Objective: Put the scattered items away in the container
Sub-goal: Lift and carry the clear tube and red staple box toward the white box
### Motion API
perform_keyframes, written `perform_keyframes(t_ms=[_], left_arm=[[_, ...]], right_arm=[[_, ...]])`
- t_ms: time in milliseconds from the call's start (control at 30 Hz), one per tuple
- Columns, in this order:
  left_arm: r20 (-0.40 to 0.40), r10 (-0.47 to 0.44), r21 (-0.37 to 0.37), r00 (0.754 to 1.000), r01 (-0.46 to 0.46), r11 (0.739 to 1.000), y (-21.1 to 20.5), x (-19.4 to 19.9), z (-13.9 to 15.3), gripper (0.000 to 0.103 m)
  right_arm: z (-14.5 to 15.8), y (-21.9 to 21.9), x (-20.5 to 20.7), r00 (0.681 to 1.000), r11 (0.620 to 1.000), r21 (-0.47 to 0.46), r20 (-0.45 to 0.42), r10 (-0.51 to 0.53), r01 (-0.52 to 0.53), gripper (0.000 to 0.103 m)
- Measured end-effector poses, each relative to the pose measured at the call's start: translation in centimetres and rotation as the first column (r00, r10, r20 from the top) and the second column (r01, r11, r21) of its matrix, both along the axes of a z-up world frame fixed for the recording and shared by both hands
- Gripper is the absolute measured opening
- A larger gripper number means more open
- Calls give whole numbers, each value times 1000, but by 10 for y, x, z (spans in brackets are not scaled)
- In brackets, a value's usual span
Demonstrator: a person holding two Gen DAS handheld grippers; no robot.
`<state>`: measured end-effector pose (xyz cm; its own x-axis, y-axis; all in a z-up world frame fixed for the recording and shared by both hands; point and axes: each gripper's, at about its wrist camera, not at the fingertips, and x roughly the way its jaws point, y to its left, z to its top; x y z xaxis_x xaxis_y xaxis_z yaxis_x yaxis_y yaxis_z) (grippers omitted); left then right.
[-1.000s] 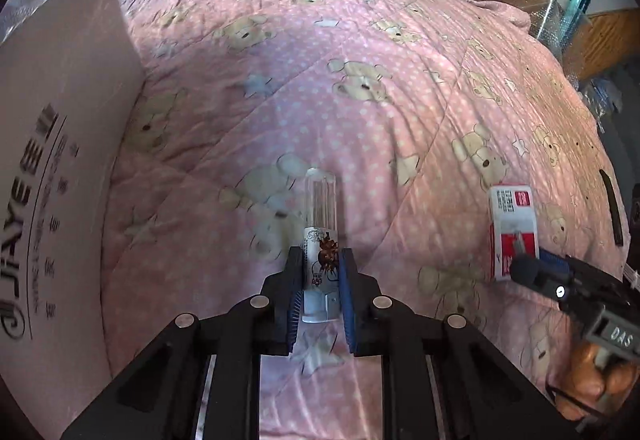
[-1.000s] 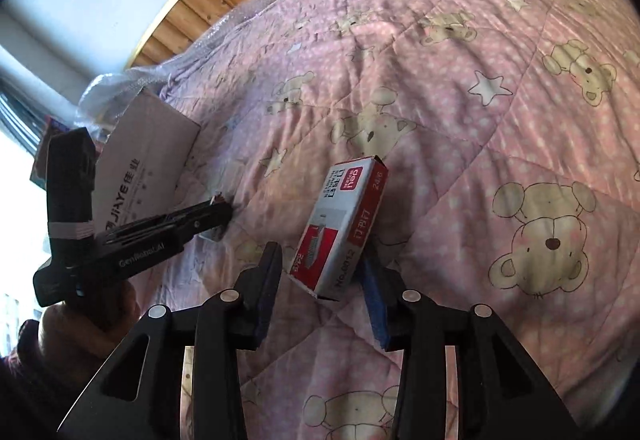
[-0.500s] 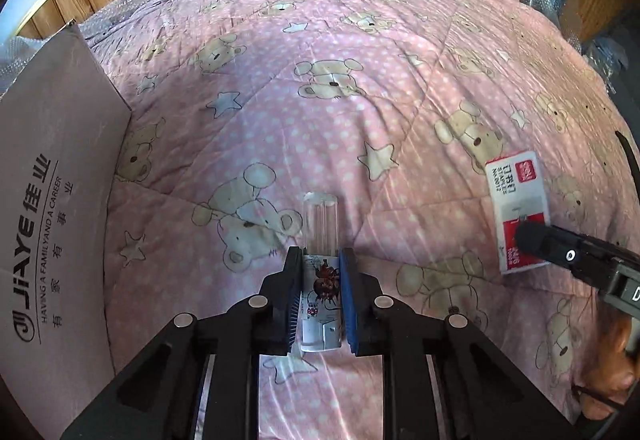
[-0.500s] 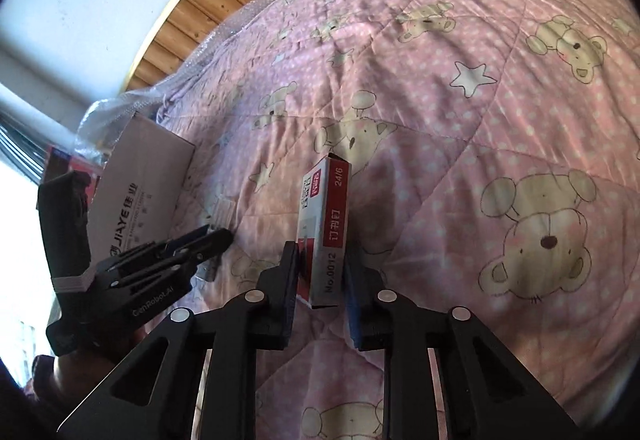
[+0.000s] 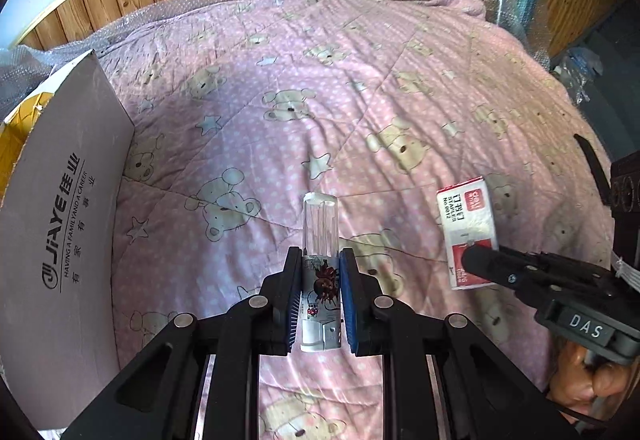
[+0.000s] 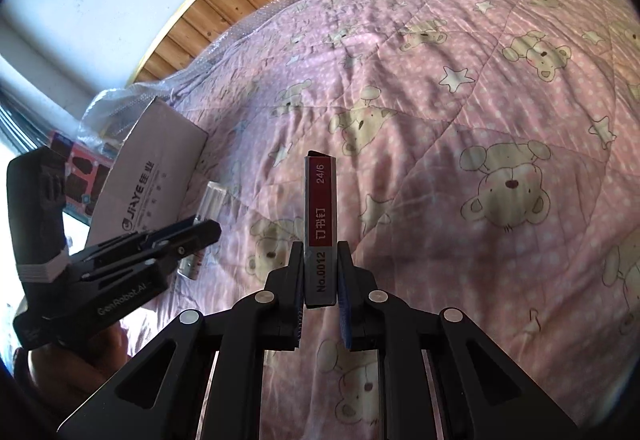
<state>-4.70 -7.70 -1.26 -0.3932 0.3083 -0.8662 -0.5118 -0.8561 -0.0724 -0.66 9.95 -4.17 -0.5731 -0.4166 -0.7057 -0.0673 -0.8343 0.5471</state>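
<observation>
Left wrist view is showing the left gripper (image 5: 320, 280) clamping a clear plastic tube (image 5: 320, 236) with a printed label, its fingers pressing narrowly on the lower half while the long axis is running straight forward out of the jaws. Left of the tube, the cardboard box (image 5: 68, 216) marked JiAYE is standing on the pink bear-print quilt (image 5: 320, 88), its printed wall facing the gripper and its open top showing yellow inner flaps at the far left. Right of the tube, the right gripper (image 6: 320, 276) is pinching a red and white staple box (image 6: 320, 224) across its thin sides, its long axis also pointing forward; both items appear to be lifted clear of the quilt, though the gap under them is hard to judge.

Judging by this layout, the coming move is turning on the cardboard box lying to the left of both grippers. The left gripper is much nearer to it, so the tube would likely be going in first, needing to rise above the wall before release. The staple box has the whole span past the tube to cross.
</observation>
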Motion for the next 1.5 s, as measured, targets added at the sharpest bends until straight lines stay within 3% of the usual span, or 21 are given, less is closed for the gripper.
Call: perform_keyframes(t_ms=[567,1067,1500], left_arm=[[-61,11,121,998,-4,993,-39,39,36,19],[-147,118,185,982,-90,979,-103,59,67,19],[-160,221,279,962,-171,945,-160,62,92,19]], right_arm=[[31,-40,37,997,996,73,-42,60,-56,15],[63,-98,45,983,973,175,-76,168,-152,15],[110,-149,36,946,934,256,-141,291,-249,15]])
